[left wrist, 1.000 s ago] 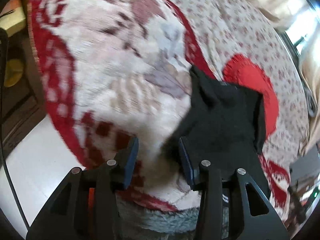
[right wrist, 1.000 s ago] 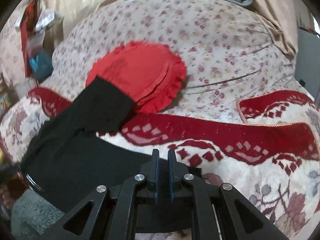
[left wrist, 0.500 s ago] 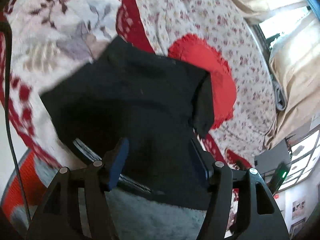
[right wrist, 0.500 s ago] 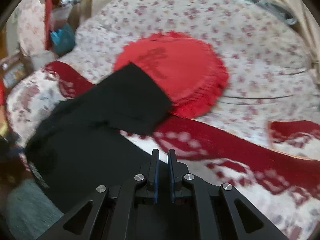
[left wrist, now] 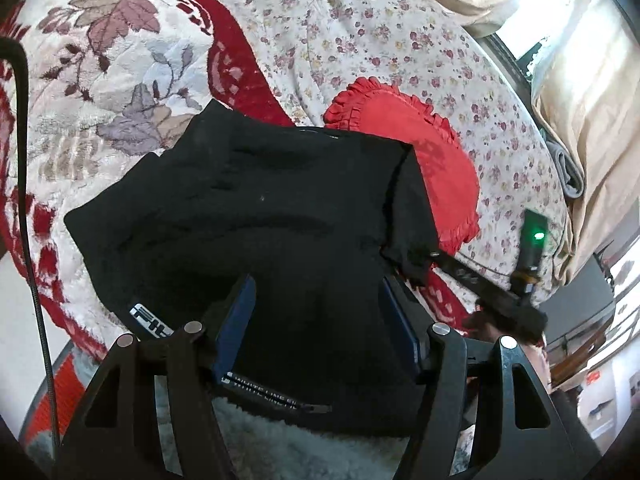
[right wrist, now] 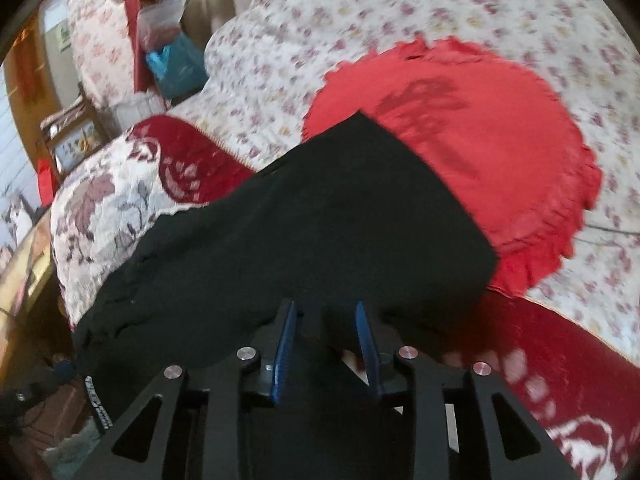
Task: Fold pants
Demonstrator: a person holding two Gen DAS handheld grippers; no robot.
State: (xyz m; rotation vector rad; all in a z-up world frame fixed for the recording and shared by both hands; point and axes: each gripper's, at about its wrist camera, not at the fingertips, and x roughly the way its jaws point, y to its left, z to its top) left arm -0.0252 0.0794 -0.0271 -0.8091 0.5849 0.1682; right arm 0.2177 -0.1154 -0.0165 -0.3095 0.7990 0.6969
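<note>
Lay folded on the bed [left wrist: 360, 40], black pants [left wrist: 256, 216]; left tool [left wrist: 316, 320] open, right tool [right wrist: 326, 344] just parting, neither gripping, apparently to release the fold.

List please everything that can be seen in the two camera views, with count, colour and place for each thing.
pants: one, black, folded, on the blanket near its front edge, far corner over the cushion
cushion: one, red, round with frilled rim, on the floral sheet
blanket: one, cream with leaf pattern and dark red border, under the pants
floral sheet: one, white with small purple flowers, behind the blanket
curtain: beige, at the window, far right
blue bag: one, far left beside the bed
left hand-held gripper: black, blue pads, open above the pants
right hand-held gripper: black, blue pads, jaws just opening over the pants' near edge
</note>
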